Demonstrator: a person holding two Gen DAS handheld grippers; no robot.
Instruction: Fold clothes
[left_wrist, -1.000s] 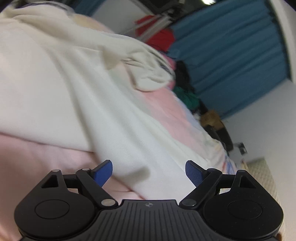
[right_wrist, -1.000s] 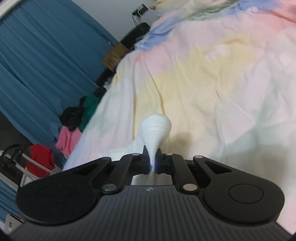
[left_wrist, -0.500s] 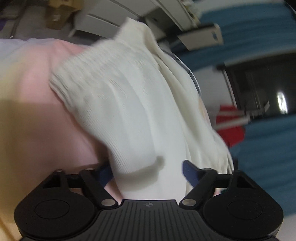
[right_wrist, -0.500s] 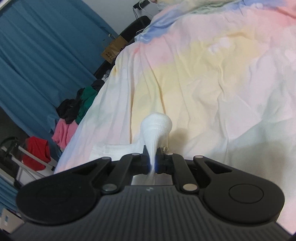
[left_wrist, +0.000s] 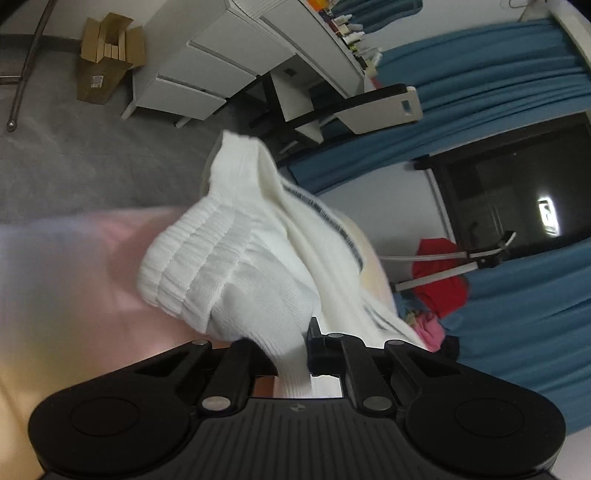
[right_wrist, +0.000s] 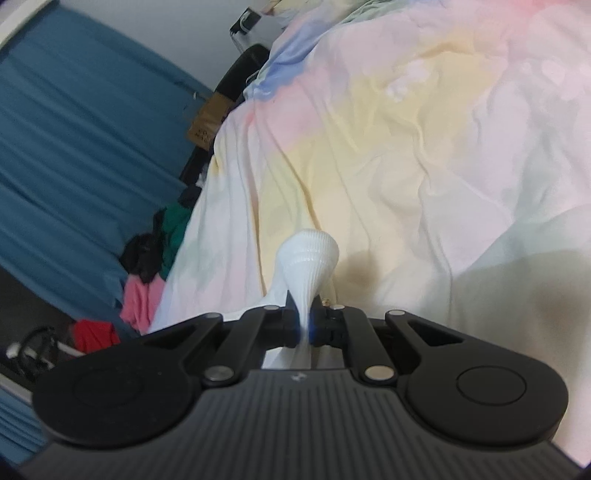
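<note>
A white ribbed sock (left_wrist: 221, 273) fills the middle of the left wrist view, bunched and hanging over the pastel bedsheet (left_wrist: 74, 251). My left gripper (left_wrist: 291, 354) is shut on its lower part. Behind it lies a cream garment with a dark printed stripe (left_wrist: 332, 229). In the right wrist view my right gripper (right_wrist: 303, 325) is shut on a white sock (right_wrist: 308, 254), whose rounded ribbed end stands up above the fingers. Whether both grippers hold the same sock cannot be told.
The bed's pastel tie-dye sheet (right_wrist: 424, 147) spreads to the right. Blue curtains (right_wrist: 74, 147), a pile of pink, green and black clothes (right_wrist: 151, 254) and red cloth (left_wrist: 439, 277) lie beyond the bed edge. White drawers (left_wrist: 207, 66) and a cardboard box (left_wrist: 107, 59) stand on the grey floor.
My left gripper was open over the cream garment, then closed on the white sock while its view swung toward the floor and drawers. The right gripper kept its hold and shifted slightly.
</note>
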